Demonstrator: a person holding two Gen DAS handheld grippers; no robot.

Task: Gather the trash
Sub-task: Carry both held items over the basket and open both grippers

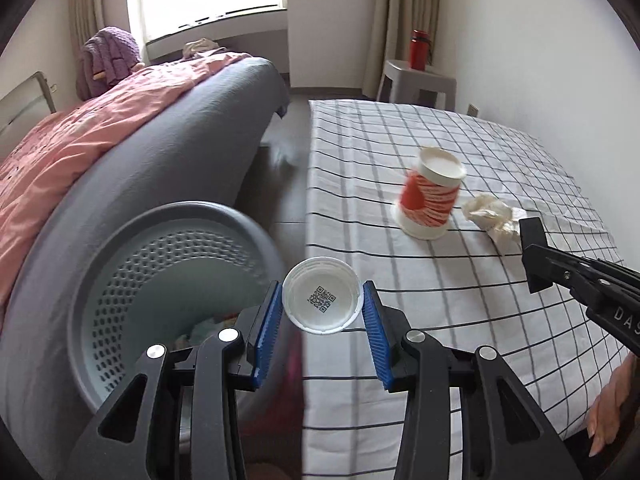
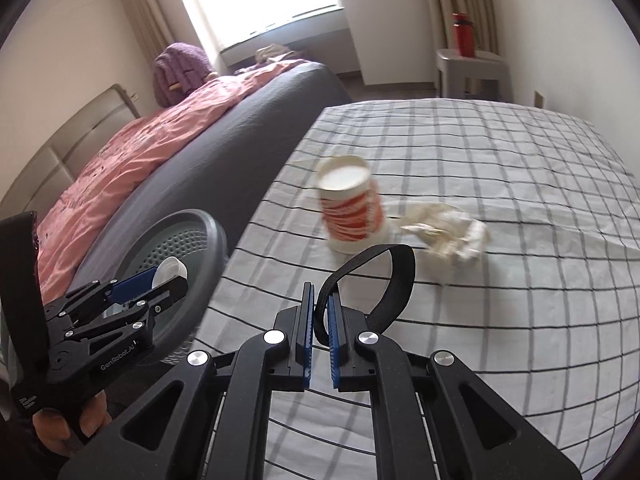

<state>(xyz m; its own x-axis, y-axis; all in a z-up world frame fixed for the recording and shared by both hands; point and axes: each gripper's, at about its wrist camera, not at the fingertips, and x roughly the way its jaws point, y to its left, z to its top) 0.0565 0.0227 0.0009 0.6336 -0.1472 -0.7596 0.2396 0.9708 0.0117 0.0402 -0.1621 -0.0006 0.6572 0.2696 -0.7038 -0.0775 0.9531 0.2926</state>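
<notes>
My left gripper (image 1: 322,309) is shut on a white plastic lid (image 1: 322,301) with a QR code inside, held at the edge of the checked table beside the grey mesh trash basket (image 1: 168,280). The basket (image 2: 188,244) and lid (image 2: 170,272) also show in the right wrist view. An upturned red and white paper cup (image 1: 430,200) stands on the table with a crumpled tissue (image 1: 490,216) to its right; both also show in the right wrist view, cup (image 2: 352,208) and tissue (image 2: 448,232). My right gripper (image 2: 321,308) is shut on a black strap loop (image 2: 384,280), over the table.
A checked tablecloth (image 1: 400,140) covers the table. A bed with a pink cover (image 1: 92,136) and grey side lies left of the basket. A red bottle (image 1: 419,49) stands on a grey stool at the back. Some trash lies in the basket's bottom.
</notes>
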